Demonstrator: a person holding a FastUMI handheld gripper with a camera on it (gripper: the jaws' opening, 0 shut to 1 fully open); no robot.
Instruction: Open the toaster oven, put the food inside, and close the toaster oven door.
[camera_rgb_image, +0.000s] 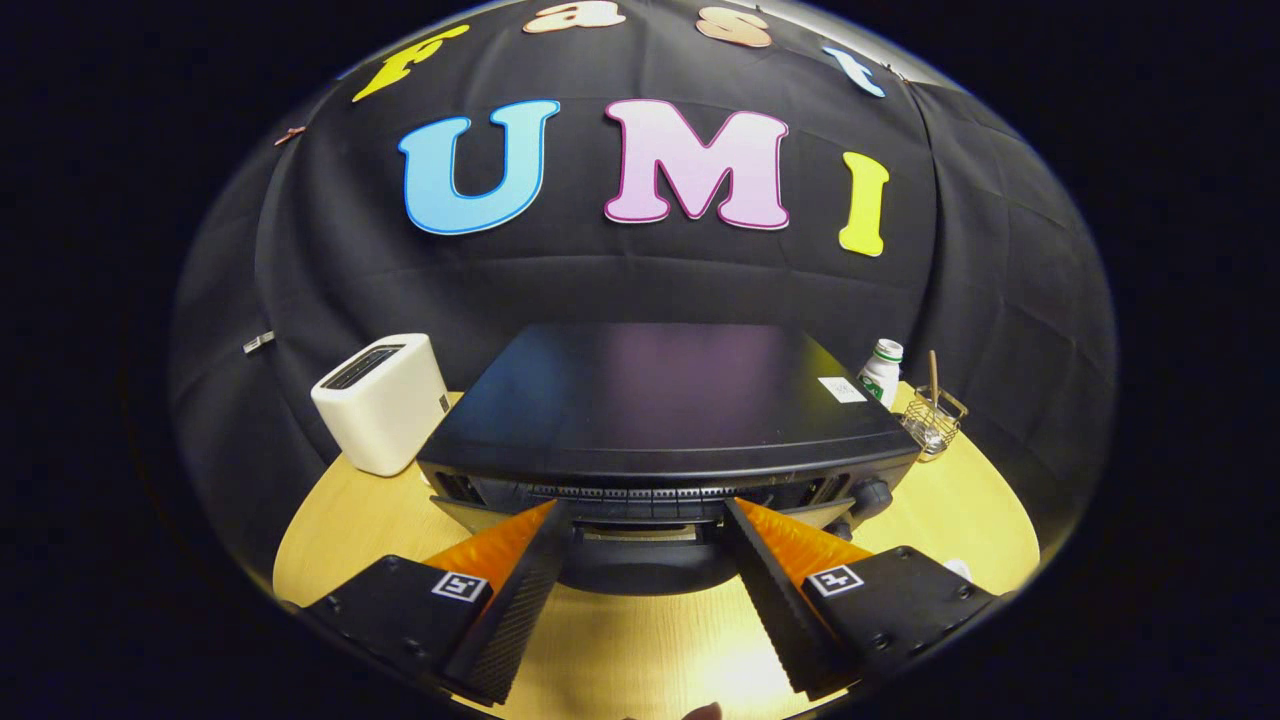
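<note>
Currently, toaster oven (660, 410): dead ahead of the hand-held gripper (640, 522), mid-tabletop, long axis running left-right.
Door: looks partly dropped; its upper edge lies between the fingertips, contact unclear.
Hand-held gripper: spread wide, nothing clamped.
Food: can't identify.
Left: white toaster (383, 402).
Far right: bottle (881, 371), wire holder (932, 421).
Tabletop (640, 640): light wood.

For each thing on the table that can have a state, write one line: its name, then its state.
toaster oven: door partly lowered, handle between the tongs
tongs: open, at the door's top edge
white toaster: upright, slots empty
bottle: upright, capped
wire basket: upright, holding a stick
</note>
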